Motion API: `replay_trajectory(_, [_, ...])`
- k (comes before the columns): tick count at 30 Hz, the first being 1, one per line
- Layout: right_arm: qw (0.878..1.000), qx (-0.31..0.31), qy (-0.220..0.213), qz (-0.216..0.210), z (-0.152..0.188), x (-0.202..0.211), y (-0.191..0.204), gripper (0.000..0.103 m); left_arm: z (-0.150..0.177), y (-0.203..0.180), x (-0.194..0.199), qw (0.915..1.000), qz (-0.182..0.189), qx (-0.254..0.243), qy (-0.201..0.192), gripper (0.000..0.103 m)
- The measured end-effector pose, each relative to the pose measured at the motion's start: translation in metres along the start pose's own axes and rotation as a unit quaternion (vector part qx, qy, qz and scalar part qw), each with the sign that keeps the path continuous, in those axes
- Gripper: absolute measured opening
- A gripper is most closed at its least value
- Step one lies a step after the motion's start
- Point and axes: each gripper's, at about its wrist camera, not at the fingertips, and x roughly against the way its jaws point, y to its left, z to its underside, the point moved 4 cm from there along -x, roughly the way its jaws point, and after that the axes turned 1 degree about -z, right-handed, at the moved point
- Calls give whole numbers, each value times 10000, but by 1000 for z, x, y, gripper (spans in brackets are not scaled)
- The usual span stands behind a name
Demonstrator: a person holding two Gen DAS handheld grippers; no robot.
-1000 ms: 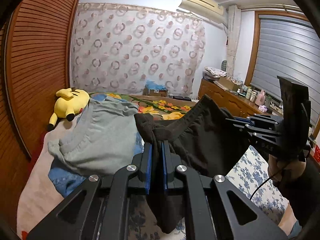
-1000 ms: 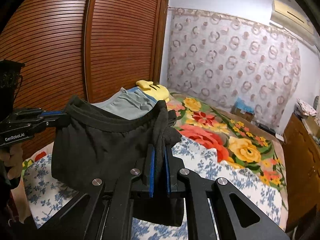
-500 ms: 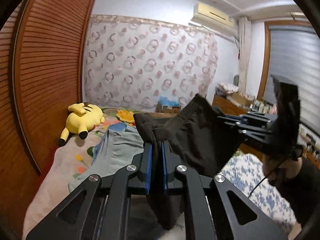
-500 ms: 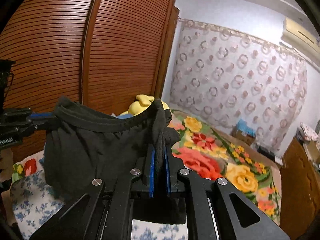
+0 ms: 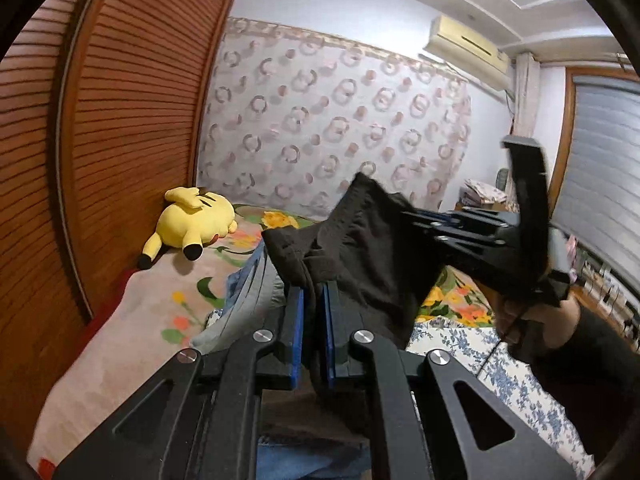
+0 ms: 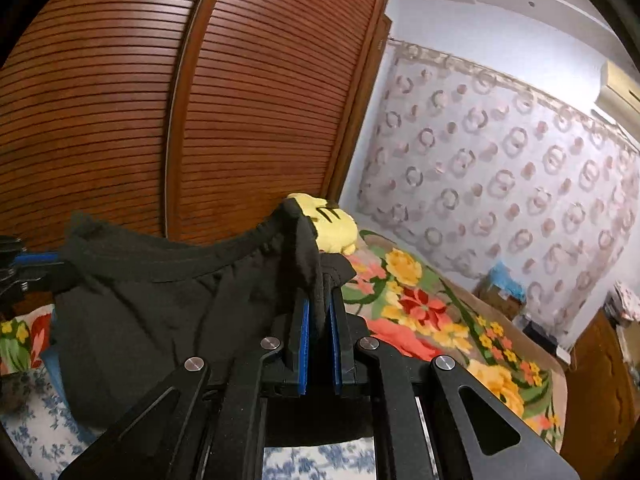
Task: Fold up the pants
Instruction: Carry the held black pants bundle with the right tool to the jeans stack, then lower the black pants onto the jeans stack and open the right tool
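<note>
Black pants (image 5: 360, 256) hang in the air above the bed, stretched by the waistband between both grippers. My left gripper (image 5: 312, 292) is shut on one end of the waistband; it also shows at the left edge of the right wrist view (image 6: 36, 264). My right gripper (image 6: 318, 300) is shut on the other end of the pants (image 6: 160, 304); it shows in the left wrist view (image 5: 416, 220) at the right. The legs hang down below and are mostly hidden.
The bed has a floral cover (image 6: 420, 312) and a blue-flowered sheet (image 5: 508, 380). A yellow plush toy (image 5: 192, 224) lies by the wooden slatted wardrobe (image 6: 160, 100). Grey and blue clothes (image 5: 248, 296) lie on the bed. A wooden dresser (image 6: 600, 380) stands right.
Both grippers have lifted the pants higher and tilted upward; the bed and the grey clothes have dropped lower in view. Both stay shut on the waistband.
</note>
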Motion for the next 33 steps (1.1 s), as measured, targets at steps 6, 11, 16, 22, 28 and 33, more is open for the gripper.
replay_trajectory(6, [9996,163,23,-216,-1,-18,5,9,7,1,12,9999,-79,127,-83,10])
replay_trajectory(11, [9994,180,93,-296,-1,-29,5,9,10,5,8,9996,-141,240,22,10])
replay_trajectory(16, [9991,108,128,-397,-4,-37,6,9,12,9,5,9990,-311,308,78,10])
replay_trajectory(22, [9981,-184,240,-538,-7,-44,0,15,22,14,1,9980,-507,339,166,10])
replay_trajectory(28, [9970,-417,192,-621,-2,-33,-13,26,28,18,-5,9971,-602,374,269,10])
replay_trajectory(33, [9922,-423,513,-1050,11,-35,-9,26,34,21,-8,9966,-678,338,320,10])
